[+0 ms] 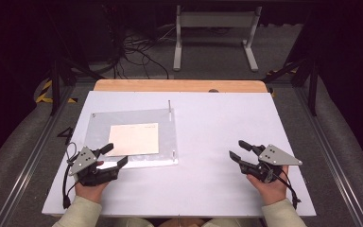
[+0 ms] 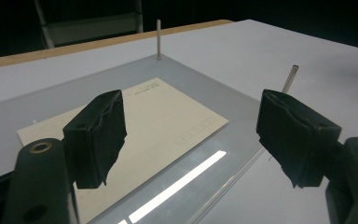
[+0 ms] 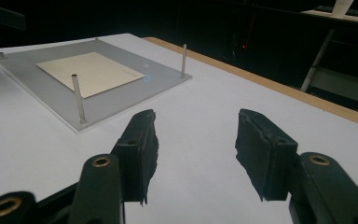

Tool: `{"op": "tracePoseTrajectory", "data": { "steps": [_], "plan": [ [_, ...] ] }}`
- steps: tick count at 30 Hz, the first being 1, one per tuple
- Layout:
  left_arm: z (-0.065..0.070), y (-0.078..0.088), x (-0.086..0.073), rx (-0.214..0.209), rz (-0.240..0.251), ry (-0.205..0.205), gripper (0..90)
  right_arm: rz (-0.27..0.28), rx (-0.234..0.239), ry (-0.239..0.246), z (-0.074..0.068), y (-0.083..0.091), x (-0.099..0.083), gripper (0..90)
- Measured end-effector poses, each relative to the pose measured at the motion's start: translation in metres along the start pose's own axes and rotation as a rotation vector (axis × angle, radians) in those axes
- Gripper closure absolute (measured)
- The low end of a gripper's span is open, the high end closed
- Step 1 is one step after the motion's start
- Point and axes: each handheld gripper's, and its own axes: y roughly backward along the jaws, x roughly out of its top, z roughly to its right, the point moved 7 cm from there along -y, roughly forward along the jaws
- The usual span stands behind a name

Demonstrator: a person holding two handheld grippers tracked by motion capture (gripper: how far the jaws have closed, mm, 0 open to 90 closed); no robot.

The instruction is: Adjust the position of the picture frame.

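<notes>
A clear acrylic plate (image 1: 99, 127) lies on the left half of the white table, with a cream card (image 1: 134, 139) flat on it and thin metal pins (image 1: 169, 109) standing at its corners. My left gripper (image 1: 114, 155) hovers at the plate's near left corner, jaws open and empty; in the left gripper view the card (image 2: 135, 121) lies just beyond the open jaws and a pin (image 2: 158, 39) stands behind it. My right gripper (image 1: 238, 149) rests over bare table at the right, open and empty. From the right gripper view the plate (image 3: 121, 100) and card (image 3: 88, 72) lie far left.
The white tabletop (image 1: 208, 127) has a wooden strip (image 1: 179, 85) along its far edge. Beyond it, cables and a white stand (image 1: 215, 35) sit on the floor. Metal frame rails run along both sides of the table.
</notes>
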Motion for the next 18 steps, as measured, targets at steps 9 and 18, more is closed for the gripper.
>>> {"op": "tracePoseTrajectory", "data": {
  "steps": [9,18],
  "plan": [
    [-0.002,0.002,0.000,0.014,-0.009,0.008,24.9,-0.012,0.059,0.022,-0.018,-0.013,0.011,45.9],
    [-0.003,0.003,-0.002,0.029,-0.030,0.008,26.6,-0.035,0.129,0.057,-0.044,-0.038,0.021,45.5]
  ]
}}
